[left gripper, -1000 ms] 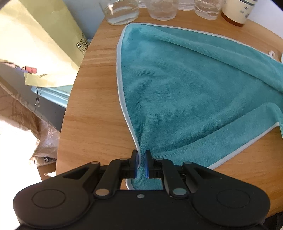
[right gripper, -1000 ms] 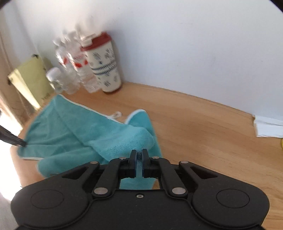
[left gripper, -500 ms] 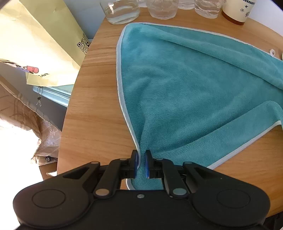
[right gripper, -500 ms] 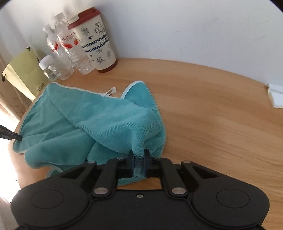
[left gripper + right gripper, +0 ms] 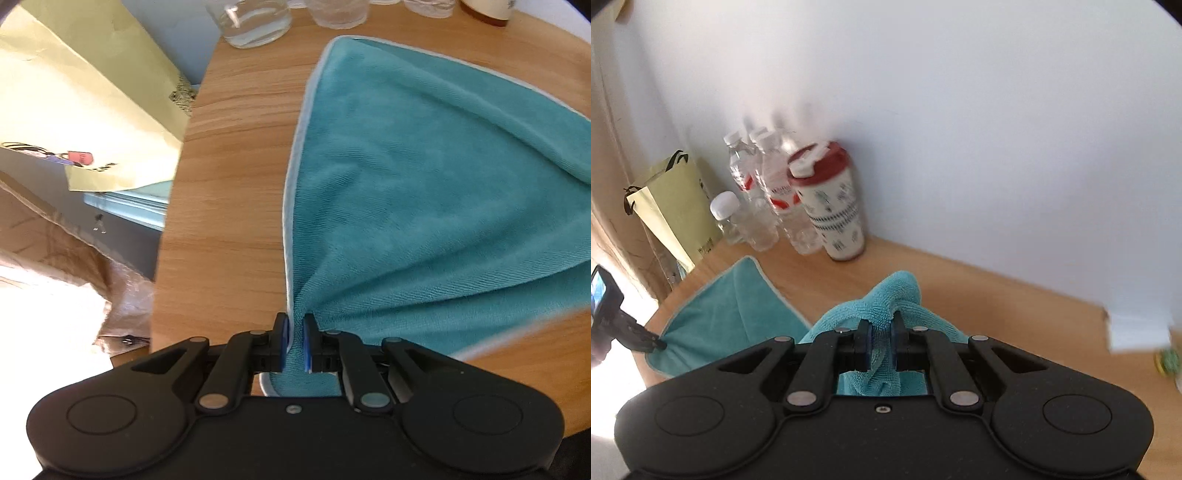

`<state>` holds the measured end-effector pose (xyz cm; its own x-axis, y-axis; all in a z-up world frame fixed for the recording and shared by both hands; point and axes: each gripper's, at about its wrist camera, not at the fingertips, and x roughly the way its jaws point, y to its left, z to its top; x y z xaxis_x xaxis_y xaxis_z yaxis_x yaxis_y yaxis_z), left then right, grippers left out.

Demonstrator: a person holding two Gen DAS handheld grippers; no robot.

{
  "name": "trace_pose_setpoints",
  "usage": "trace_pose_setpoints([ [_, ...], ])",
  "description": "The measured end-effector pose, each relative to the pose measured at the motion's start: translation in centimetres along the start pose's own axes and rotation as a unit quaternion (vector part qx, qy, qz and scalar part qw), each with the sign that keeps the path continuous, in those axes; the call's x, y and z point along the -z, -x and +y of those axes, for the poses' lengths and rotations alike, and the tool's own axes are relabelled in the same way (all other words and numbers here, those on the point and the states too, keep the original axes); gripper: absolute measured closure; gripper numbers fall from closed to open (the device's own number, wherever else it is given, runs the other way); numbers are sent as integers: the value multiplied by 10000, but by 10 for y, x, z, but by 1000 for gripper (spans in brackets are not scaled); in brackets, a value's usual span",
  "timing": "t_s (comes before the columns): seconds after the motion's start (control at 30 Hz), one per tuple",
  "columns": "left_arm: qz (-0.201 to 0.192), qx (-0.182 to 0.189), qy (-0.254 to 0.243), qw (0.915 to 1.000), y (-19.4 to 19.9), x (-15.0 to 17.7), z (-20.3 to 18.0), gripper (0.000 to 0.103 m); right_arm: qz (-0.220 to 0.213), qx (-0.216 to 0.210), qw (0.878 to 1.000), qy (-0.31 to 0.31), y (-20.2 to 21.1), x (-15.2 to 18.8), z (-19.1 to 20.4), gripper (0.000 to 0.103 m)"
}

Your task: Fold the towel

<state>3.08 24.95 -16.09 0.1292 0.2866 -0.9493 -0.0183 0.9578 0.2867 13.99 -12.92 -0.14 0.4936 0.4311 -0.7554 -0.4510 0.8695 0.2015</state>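
Wooden round table (image 5: 229,177) against a white wall, that's what I'm working on. My left gripper (image 5: 294,345) has its jaws pinched together on one corner of the teal towel (image 5: 424,192), right by the table's near-left edge. From that corner the towel fans out flat toward the back of the table, its pale hemmed edge running from my jaws straight up to a far corner near the glasses (image 5: 255,20). So the long axis runs roughly from me to the back edge.

My right gripper (image 5: 882,341) is clamped on another bunch of the same towel, lifted off the table so the cloth humps up above the jaws. The shot is motion-blurred.

At the back edge by the wall stand some clear water bottles (image 5: 764,192) with red labels and a red-lidded patterned tumbler (image 5: 831,210). Can't read any writing on them. A yellow paper bag (image 5: 85,96) sits off the table's left edge, with a small cartoon print and text too blurry to make out.
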Motion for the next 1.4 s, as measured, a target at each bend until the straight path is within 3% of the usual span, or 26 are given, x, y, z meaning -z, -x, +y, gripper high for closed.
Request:
trace_pose_setpoints([
  [0.1,32,-66,78,9999,-3,-3,5,95,229,294,9987,351,-58,-6,14,74],
  [0.17,16,-96,67,9999,-2,-3,5,91,470,460,9969,424,-82,-4,16,73],
  [0.23,-34,-170,7,9998,1,-2,4,76,460,673,9956,472,-75,2,11,60],
  [0.3,-138,-167,-14,9998,6,-2,6,65,418,814,9948,436,-55,13,0,54],
  [0.43,-185,11,137,9997,16,-3,15,64,737,773,9942,92,-8,53,-21,53],
  [0.57,-375,205,321,9986,36,-13,22,61,1003,772,9919,56,9,98,-14,53],
  [0.83,-814,408,127,9958,43,-33,-21,61,1039,913,9879,-706,-23,144,2,63],
  [0.97,-1127,449,116,9925,30,-48,-40,61,889,1273,9845,-817,-32,154,3,62],
  [1.0,-1143,428,152,9924,28,-51,-44,61,985,1303,9830,-833,-35,156,3,77],
  [1.03,-1151,403,183,9924,25,-55,-47,61,1045,1270,9830,-821,-37,156,2,100],
  [1.17,-1333,225,144,9907,17,-80,-62,67,966,1449,9817,-775,-27,148,-1,99],
  [1.2,-1376,184,125,9902,15,-84,-65,84,947,1484,9810,-815,-23,145,-4,99],
  [1.23,-1358,158,123,9905,14,-86,-66,90,928,1509,9804,-864,-18,142,-8,100],
  [1.4,-1152,20,124,9933,1,-96,-68,90,768,2006,9763,-255,5,121,-13,100],
])
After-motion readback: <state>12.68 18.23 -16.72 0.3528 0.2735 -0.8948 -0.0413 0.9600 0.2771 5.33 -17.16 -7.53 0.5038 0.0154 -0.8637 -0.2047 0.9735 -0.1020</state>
